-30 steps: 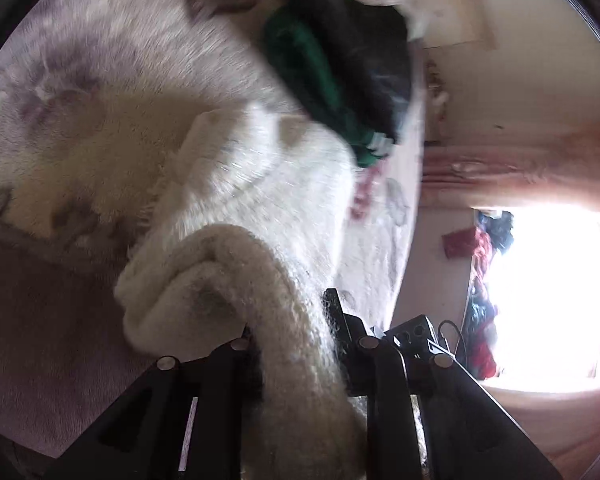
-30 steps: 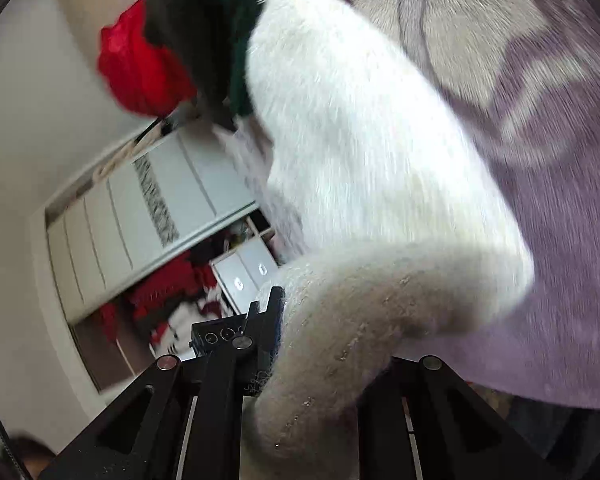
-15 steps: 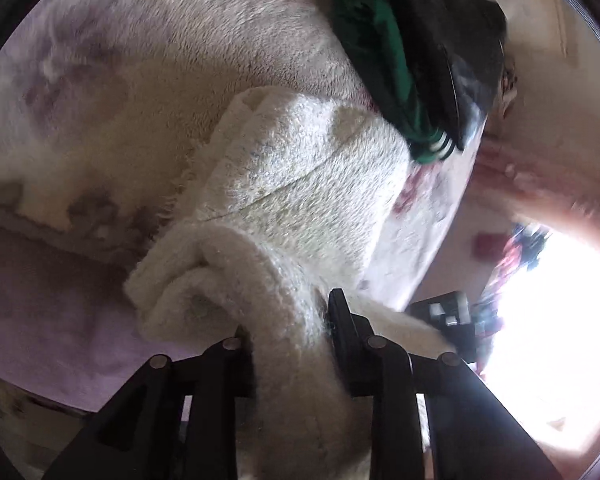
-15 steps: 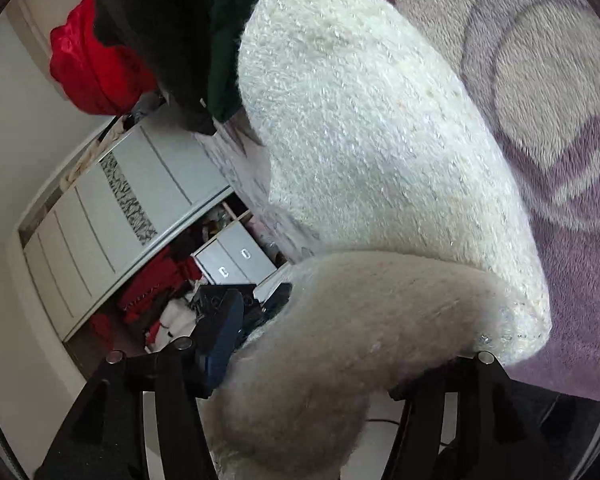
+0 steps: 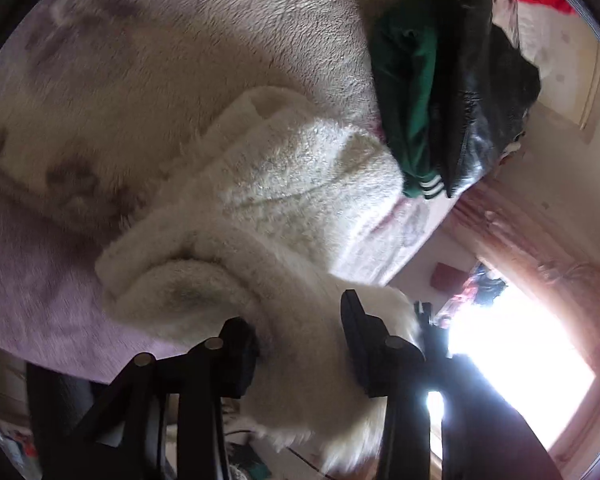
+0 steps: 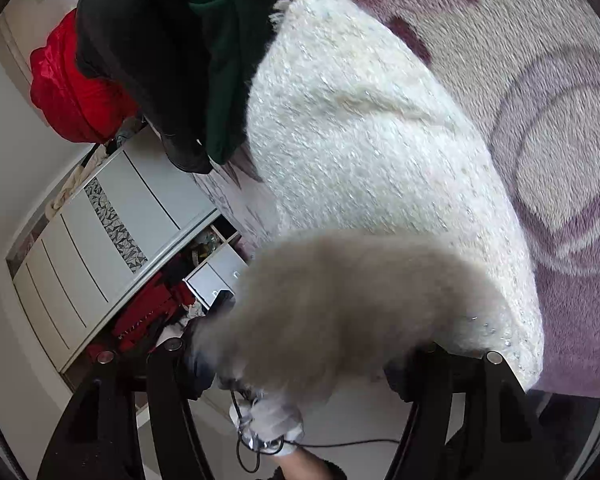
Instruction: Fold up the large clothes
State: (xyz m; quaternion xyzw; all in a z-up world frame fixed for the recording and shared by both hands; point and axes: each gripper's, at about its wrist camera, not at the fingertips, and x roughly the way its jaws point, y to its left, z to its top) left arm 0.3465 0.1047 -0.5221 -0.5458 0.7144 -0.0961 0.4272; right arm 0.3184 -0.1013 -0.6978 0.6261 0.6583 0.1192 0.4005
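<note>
Sweater (image 5: pixel 300 168) edge lies between opening jaws of left gripper (image 5: pixel 296 344) and right gripper (image 6: pixel 304 356)

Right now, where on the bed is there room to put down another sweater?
The purple patterned blanket is bare on the side of the white fluffy sweater away from the pile. It is crowded where the green garment, the black jacket and the red garment are heaped against the sweater's far end.

Both wrist cams close, angled down, sharing white fleece (image 5: pixel 300 168)
</note>
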